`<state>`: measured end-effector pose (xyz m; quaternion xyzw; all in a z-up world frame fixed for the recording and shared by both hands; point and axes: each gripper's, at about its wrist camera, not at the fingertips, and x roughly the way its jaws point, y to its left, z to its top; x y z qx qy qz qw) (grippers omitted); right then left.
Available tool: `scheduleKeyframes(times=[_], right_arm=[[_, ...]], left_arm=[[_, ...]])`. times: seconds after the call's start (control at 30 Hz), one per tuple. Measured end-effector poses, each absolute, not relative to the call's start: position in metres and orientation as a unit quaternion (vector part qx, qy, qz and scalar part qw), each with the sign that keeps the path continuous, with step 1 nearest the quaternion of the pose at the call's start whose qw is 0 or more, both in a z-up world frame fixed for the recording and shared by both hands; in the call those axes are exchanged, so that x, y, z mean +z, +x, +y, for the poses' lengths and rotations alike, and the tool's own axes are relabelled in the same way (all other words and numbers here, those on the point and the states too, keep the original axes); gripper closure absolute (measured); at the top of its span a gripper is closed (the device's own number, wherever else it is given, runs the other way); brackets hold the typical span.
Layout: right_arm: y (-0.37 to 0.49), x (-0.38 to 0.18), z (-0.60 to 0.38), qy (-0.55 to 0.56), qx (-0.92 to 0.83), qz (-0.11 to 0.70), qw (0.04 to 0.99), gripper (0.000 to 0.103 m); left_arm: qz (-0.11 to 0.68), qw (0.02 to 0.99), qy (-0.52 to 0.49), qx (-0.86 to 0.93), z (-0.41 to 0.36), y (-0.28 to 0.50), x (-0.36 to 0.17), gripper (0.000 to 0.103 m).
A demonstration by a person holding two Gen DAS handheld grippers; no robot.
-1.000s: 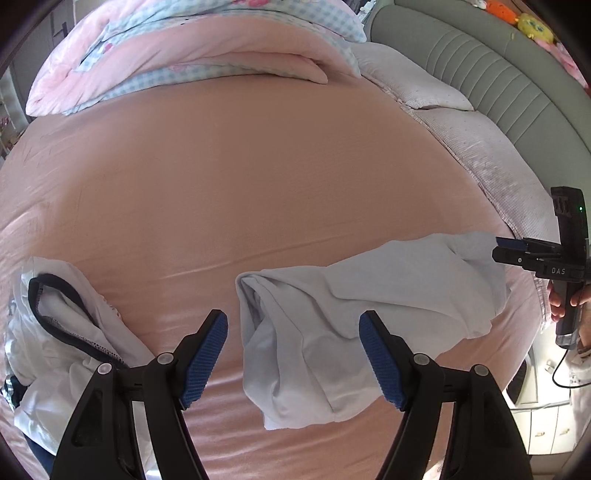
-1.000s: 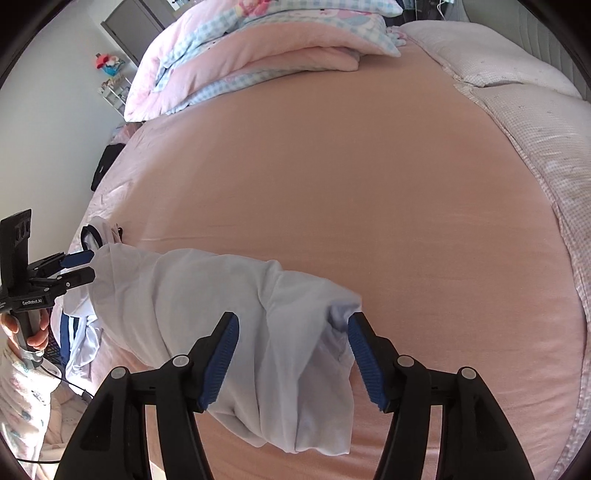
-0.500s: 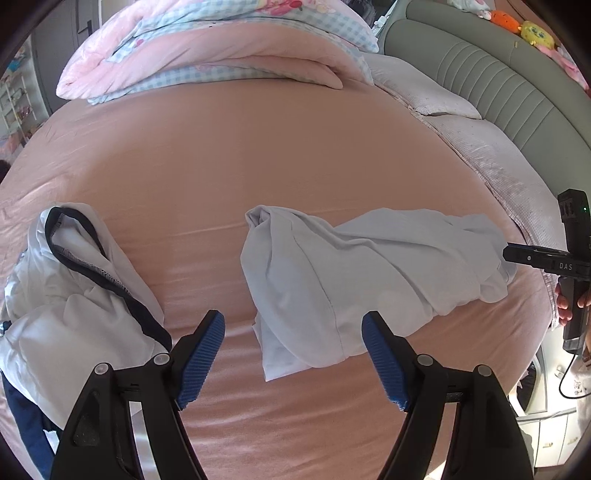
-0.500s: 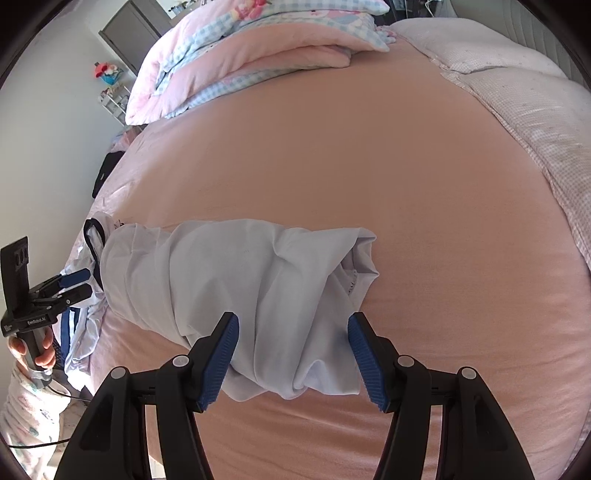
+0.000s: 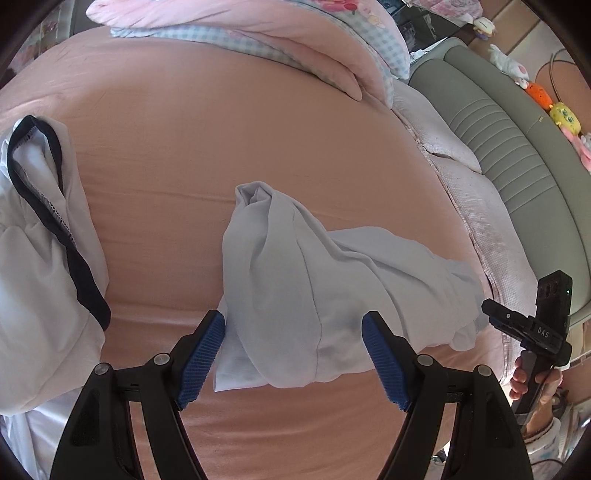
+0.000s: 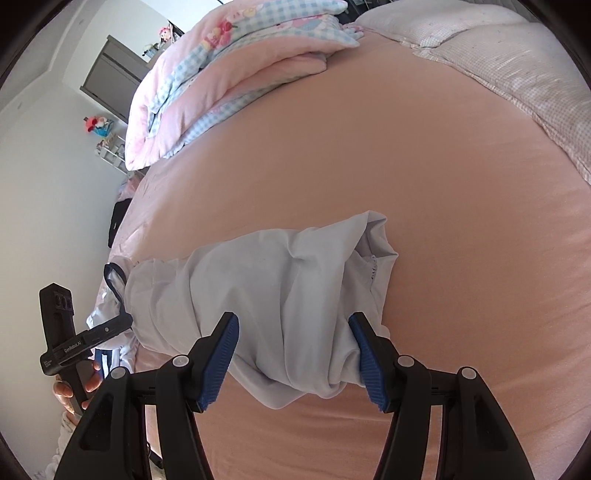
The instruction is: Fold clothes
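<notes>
A crumpled pale grey-white garment lies across the pink bed sheet. My left gripper hovers open over its left end; the cloth lies between and below the blue pads, untouched by them. My right gripper stands open over the other end of the garment, its right pad close against the cloth's edge. Each gripper shows in the other's view, carried by a hand: the right gripper and the left gripper. A second white garment with dark trim lies at the left.
A folded pink and blue-checked duvet is piled at the far end of the bed. Pillows and a grey-green padded headboard with plush toys run along the right. A grey cabinet stands by the wall.
Both grippers have rolled and sunk closer to the bed. The pale garment looks more bunched and sits between both pairs of jaws. The dark-trimmed garment now shows larger at the left view's left edge.
</notes>
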<state>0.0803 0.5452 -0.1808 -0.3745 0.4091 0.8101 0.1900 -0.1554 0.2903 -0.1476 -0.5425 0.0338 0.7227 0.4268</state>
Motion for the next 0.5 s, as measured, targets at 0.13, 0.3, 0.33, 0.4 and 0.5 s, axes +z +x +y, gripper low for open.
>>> scheduleKeyframes(times=[0.13,0.3,0.33,0.4,0.5], right_arm=[[0.0818,-0.1784,0.5435,-0.374,0.81,0.407,0.195,0.042],[0.0786,-0.1817,0.5443,-0.382,0.804,0.408,0.203,0.042],[0.0789,-0.1816,0.5432,-0.384,0.804,0.403,0.208,0.042],[0.0796,-0.1812,0.5405,-0.388,0.805,0.391,0.218,0.048],[0.0806,-0.1815,0.5367,-0.395,0.805,0.376,0.232,0.06]], left_arm=[[0.015,0.421,-0.534,0.733,0.2905,-0.1562,-0.1455,0.027],[0.01,0.406,-0.525,0.748,0.297,-0.1608,-0.1459,0.028],[0.008,0.403,-0.523,0.751,0.2991,-0.1616,-0.1469,0.029],[0.007,0.394,-0.52,0.758,0.299,-0.1621,-0.1483,0.052],[0.001,0.382,-0.526,0.76,0.2979,-0.1629,-0.1541,0.069]])
